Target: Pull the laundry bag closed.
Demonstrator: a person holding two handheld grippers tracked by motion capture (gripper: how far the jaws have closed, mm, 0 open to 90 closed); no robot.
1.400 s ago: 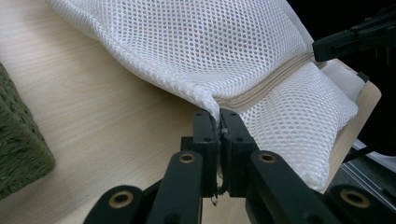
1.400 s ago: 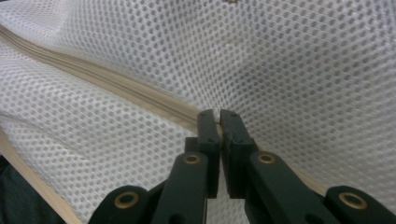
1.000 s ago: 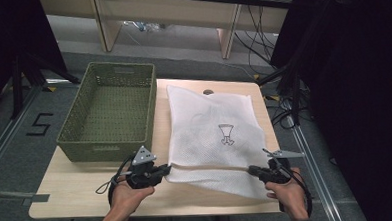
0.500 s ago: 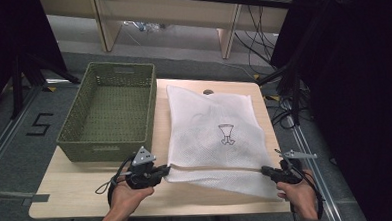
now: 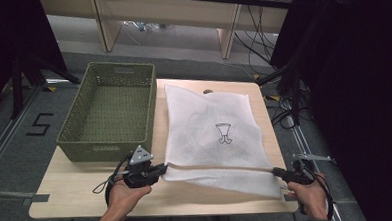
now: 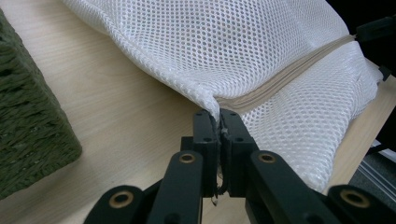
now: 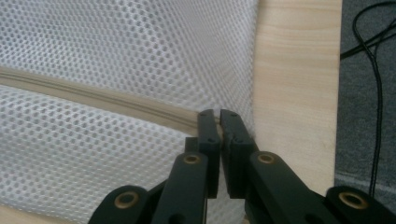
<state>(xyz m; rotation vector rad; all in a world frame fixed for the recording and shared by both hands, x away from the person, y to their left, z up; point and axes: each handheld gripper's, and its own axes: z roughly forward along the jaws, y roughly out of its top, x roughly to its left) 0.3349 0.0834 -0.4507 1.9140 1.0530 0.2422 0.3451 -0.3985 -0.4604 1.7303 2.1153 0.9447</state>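
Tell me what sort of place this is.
Probably a lab or workshop set up for recording, not a home. A small wooden table stands on grey floor marked with a taped number 5, loose cables run beside it, and a plain workbench stands behind.

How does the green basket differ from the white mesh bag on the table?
The green basket is a stiff woven box standing upright and open; the white mesh bag is soft and lies flat. Nothing touches the basket, while the bag's near edge is clamped by the left gripper and the right gripper. Both rest on the table.
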